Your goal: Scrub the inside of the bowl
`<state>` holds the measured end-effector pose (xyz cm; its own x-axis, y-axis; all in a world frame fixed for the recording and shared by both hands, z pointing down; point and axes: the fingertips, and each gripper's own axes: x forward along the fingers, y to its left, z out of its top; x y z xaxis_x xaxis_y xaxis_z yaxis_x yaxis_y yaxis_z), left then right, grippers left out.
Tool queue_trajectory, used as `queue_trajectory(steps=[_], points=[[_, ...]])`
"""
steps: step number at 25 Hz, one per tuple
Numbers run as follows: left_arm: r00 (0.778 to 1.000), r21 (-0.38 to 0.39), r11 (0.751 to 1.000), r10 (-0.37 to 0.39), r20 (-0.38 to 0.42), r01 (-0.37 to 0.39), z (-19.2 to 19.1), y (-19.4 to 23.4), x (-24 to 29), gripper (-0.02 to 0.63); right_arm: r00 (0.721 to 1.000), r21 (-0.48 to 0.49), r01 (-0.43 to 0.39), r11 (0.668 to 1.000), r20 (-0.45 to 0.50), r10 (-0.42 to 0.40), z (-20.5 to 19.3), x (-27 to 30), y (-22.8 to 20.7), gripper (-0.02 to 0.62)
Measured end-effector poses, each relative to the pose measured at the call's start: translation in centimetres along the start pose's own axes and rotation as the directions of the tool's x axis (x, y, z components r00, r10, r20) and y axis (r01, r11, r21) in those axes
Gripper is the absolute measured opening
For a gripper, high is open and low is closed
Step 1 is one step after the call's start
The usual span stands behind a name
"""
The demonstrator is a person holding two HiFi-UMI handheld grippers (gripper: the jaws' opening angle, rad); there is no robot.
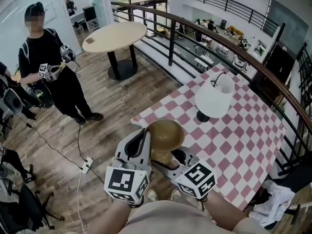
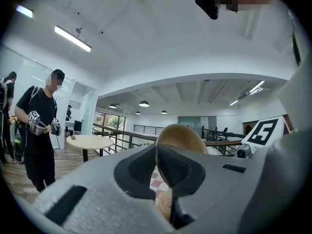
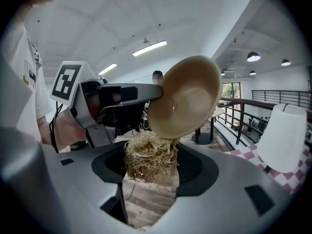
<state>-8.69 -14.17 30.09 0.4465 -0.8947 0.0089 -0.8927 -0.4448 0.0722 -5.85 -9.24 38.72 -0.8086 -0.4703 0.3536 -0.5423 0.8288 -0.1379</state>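
A tan wooden bowl [image 1: 166,133] hangs tilted in the air over the near corner of the checked table. My left gripper [image 1: 145,134] is shut on its rim. In the left gripper view, the rim [image 2: 157,152] runs edge-on between the jaws of the left gripper [image 2: 158,165]. My right gripper [image 1: 165,161] is shut on a straw-coloured fibre scrubber [image 1: 161,157] just below the bowl. In the right gripper view, the bowl's hollow [image 3: 187,99] faces me. The scrubber [image 3: 151,157] sits at its lower rim between the jaws of the right gripper [image 3: 151,165], and the left gripper [image 3: 114,99] holds the bowl from the left.
A table with a red and white checked cloth [image 1: 243,135] carries a white lamp [image 1: 214,99]. A dark railing [image 1: 219,40] runs behind it. A round wooden table [image 1: 114,35] and a standing person [image 1: 48,67] are to the left. A cable and power strip [image 1: 87,165] lie on the floor.
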Motion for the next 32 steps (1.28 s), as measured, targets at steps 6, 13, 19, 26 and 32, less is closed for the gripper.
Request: queue_trajectory(steps=[6,13,19,26,32], points=[[1.0,0.026,1.0,0.0,0.015,0.0,0.2,-0.5,-0.4,0.026,0.996,0.076,-0.018,0.997,0.09,0.011,0.7,0.9,1.2,0.264],[1.0,0.039,0.999,0.016,-0.005,-0.016,-0.2,0.6,-0.7,0.026,0.989,0.078,0.081,0.994,0.117,-0.09,0.8,-0.6,-1.1,0.264],[0.999,0.117,0.993,0.035,-0.014,-0.033,0.1,1.5,-0.8,0.026,0.981,0.027,0.153,0.988,0.113,-0.155,1.0,-1.9,-2.4,0.264],[0.998,0.123,0.992,0.04,-0.04,-0.035,-0.5,1.8,-1.2,0.028,0.968,-0.027,0.232,0.972,0.107,-0.228,1.2,-4.0,-4.4,0.264],[0.996,0.199,0.98,0.038,-0.082,-0.021,-1.1,1.6,-1.0,0.026,0.944,0.001,0.3,0.954,0.145,-0.296,2.5,-6.2,-7.1,0.264]])
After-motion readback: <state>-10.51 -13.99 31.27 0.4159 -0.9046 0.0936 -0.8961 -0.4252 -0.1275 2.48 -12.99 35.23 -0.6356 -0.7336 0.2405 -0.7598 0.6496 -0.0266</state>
